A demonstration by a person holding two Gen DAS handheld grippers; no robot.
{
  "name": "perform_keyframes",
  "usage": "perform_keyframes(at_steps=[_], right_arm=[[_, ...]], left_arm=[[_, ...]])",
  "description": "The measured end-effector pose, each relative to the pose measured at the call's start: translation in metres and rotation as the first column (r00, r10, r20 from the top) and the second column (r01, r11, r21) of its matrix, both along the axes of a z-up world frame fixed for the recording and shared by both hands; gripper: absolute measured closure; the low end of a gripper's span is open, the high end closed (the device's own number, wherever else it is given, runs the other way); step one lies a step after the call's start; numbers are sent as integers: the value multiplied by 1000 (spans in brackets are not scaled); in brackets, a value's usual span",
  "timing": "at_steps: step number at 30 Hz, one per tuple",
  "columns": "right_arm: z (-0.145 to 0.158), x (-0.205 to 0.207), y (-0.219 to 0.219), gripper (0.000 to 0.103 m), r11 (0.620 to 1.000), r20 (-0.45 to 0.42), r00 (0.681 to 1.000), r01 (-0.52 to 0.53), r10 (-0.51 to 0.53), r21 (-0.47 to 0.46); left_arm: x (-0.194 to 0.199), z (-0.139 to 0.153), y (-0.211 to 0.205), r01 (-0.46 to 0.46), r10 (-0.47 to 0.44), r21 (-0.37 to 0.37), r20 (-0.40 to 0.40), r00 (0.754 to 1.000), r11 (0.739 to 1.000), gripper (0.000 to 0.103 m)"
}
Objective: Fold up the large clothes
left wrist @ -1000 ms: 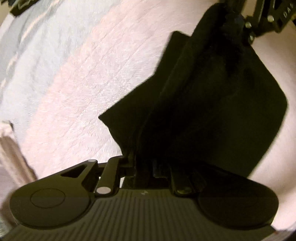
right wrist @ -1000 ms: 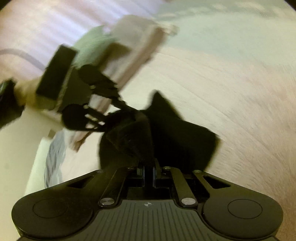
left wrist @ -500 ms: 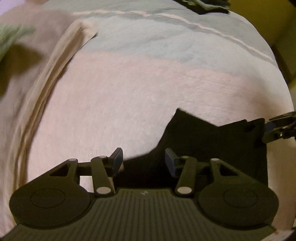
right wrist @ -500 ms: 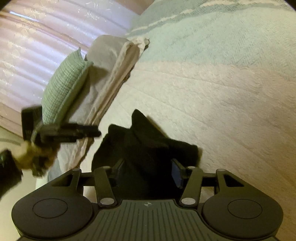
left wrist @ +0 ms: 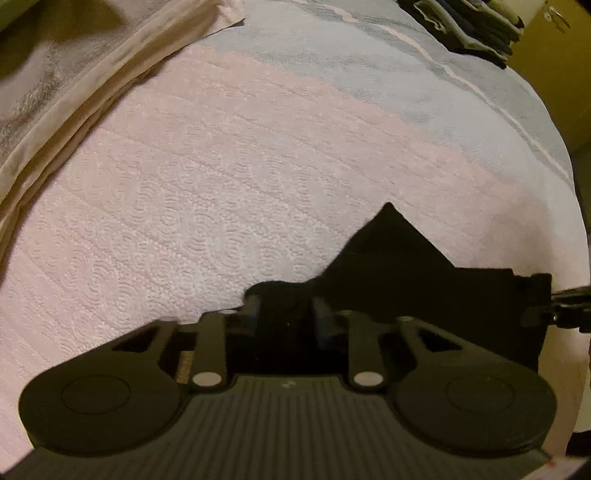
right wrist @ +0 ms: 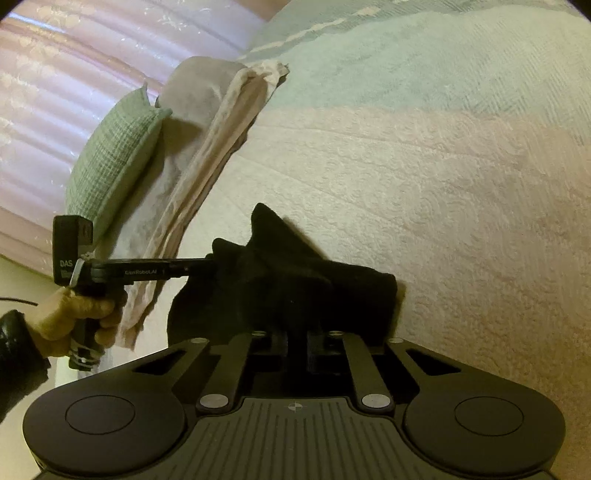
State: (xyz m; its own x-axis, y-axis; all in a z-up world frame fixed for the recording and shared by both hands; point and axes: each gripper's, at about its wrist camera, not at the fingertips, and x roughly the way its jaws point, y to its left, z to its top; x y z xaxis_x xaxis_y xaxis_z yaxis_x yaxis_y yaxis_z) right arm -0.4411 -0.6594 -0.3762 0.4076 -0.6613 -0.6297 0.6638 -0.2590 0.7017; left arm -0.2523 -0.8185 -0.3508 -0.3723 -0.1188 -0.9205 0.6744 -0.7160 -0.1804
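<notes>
A black garment [left wrist: 406, 273] lies bunched on the pink bedspread [left wrist: 221, 184]. My left gripper [left wrist: 286, 314] points steeply down at its left end. Its jaws are closing, with a fold of the black cloth pinched between them. In the right wrist view the same garment [right wrist: 295, 280] rises in a crumpled heap, and my right gripper [right wrist: 295, 339] is shut on its near edge. The left gripper [right wrist: 212, 267] reaches into the cloth from the left, held by a person's hand [right wrist: 74, 314]. The right gripper's tip [left wrist: 554, 306] shows at the left wrist view's right edge.
A grey-blue blanket [left wrist: 406, 74] covers the far part of the bed. A green pillow [right wrist: 118, 158] and a beige pillow [right wrist: 221, 122] stand at the bed's left side before a pink curtain [right wrist: 74, 74]. A pile of dark clothes [left wrist: 472, 26] sits at the far corner.
The garment, held up a second ago, now rests on the bed. Both grippers opened half a second ago and have closed on it again. The left gripper rolled and shifted along the cloth.
</notes>
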Motion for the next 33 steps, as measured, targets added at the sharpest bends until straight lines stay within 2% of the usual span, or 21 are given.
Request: perform_keyframes(at_steps=[3, 5, 7, 11, 14, 15, 19, 21, 23, 25, 27, 29, 32, 33], right_arm=[[12, -5, 10, 99, 999, -9, 1000, 17, -17, -30], [12, -9, 20, 99, 999, -15, 999, 45, -45, -25], [1, -13, 24, 99, 997, 2, 997, 76, -76, 2], [-10, -19, 20, 99, 996, 9, 996, 85, -85, 18], [12, -16, 10, 99, 997, -22, 1000, 12, -13, -79], [12, -16, 7, 99, 997, -29, 1000, 1, -4, -78], [-30, -30, 7, 99, 996, 41, 997, 62, -65, 67], [-39, -38, 12, 97, 993, 88, 993, 76, -84, 91], [-30, -40, 15, 91, 994, 54, 995, 75, -79, 81], [-21, -41, 20, 85, 994, 22, 995, 91, -92, 66], [-12, -42, 24, 83, 992, -16, 994, 110, -109, 60], [-6, -42, 25, 83, 993, -43, 992, 119, -117, 28], [-8, -31, 13, 84, 996, -55, 995, 80, -79, 27], [-13, -30, 9, 94, 997, -64, 996, 68, -66, 33]], left_arm=[[-4, 18, 4, 3, -5, -55, -47, 999, 999, 103], [-9, 32, 6, 22, -29, -95, -76, 997, 995, 103], [-17, 34, 5, 45, -53, -97, -89, 995, 994, 103], [-34, 18, 4, 77, -82, -109, -41, 996, 991, 103], [-33, 14, 3, 57, -63, -121, -45, 997, 991, 103], [-29, 16, 3, 44, -50, -124, -52, 997, 991, 103], [-21, 7, 0, 4, -5, -112, -14, 1000, 994, 103], [-21, 2, 1, -3, 4, -110, 11, 1000, 994, 102], [-20, 5, 3, -9, 12, -120, 23, 1000, 993, 101], [-14, 13, 7, -24, 27, -137, 16, 1000, 990, 95], [-5, 23, 12, -46, 48, -158, 5, 999, 986, 94], [0, 37, 21, -55, 53, -174, -16, 998, 983, 94], [-5, 47, 37, -22, 12, -150, -68, 998, 988, 94], [-9, 45, 42, -5, -7, -117, -96, 995, 993, 93]])
